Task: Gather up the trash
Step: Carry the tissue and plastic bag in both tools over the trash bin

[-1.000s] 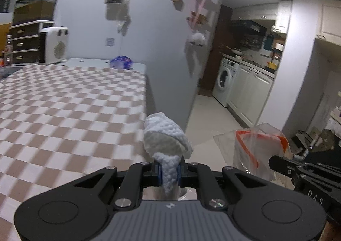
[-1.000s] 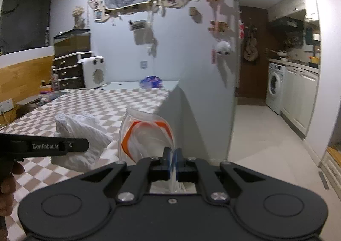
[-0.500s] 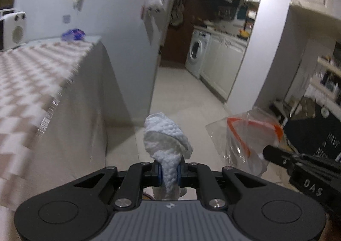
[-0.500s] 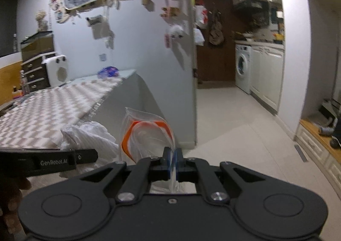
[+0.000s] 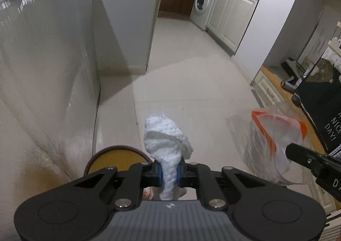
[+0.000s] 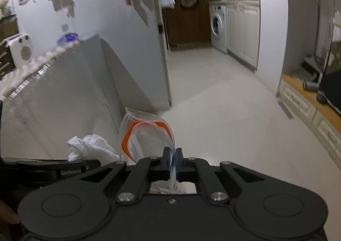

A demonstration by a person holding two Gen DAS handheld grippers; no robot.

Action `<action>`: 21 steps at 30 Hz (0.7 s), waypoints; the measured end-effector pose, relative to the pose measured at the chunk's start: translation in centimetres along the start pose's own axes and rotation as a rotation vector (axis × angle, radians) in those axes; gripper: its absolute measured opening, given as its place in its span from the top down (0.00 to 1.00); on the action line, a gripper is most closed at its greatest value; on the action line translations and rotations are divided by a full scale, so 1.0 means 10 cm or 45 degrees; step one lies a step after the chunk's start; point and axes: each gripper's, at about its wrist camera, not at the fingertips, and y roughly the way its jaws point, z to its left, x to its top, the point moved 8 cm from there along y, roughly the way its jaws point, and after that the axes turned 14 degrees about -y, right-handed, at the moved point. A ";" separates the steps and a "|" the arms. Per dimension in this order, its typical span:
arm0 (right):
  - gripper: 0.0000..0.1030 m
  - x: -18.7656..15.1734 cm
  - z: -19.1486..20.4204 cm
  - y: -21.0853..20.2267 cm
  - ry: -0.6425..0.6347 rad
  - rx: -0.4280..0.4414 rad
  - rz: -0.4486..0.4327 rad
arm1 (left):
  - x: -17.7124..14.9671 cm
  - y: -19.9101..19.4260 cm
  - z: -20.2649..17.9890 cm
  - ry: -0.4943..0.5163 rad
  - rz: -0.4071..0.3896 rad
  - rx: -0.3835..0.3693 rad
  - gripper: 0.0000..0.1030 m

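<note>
My left gripper point(image 5: 169, 171) is shut on a crumpled white paper towel point(image 5: 166, 140), held above the floor beside the table. My right gripper point(image 6: 173, 161) is shut on a clear plastic bag with an orange rim point(image 6: 145, 136). The bag hangs open to the right of the towel in the left wrist view point(image 5: 275, 140). The towel shows left of the bag in the right wrist view point(image 6: 89, 147). The two are close but apart.
The cloth-covered table point(image 5: 42, 53) rises on the left. A round brown-rimmed wooden object point(image 5: 116, 156) sits low beneath the left gripper. A washing machine point(image 5: 202, 4) and white cabinets stand far ahead. A black cart point(image 5: 319, 96) is at the right.
Both grippers have swung right and downward off the checkered tabletop toward the floor. The towel and the bag stay gripped, side by side.
</note>
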 end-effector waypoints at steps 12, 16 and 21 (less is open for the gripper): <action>0.96 -0.54 -0.04 1.05 0.100 0.010 0.243 | -0.10 0.98 0.89 -0.162 0.140 0.099 0.88; 0.96 -0.68 -0.01 1.35 0.134 0.016 0.314 | -0.16 1.28 1.23 -0.236 0.201 0.148 0.88; 0.96 -0.76 0.15 1.69 0.126 0.056 0.379 | -0.23 1.57 1.59 -0.351 0.272 0.211 0.88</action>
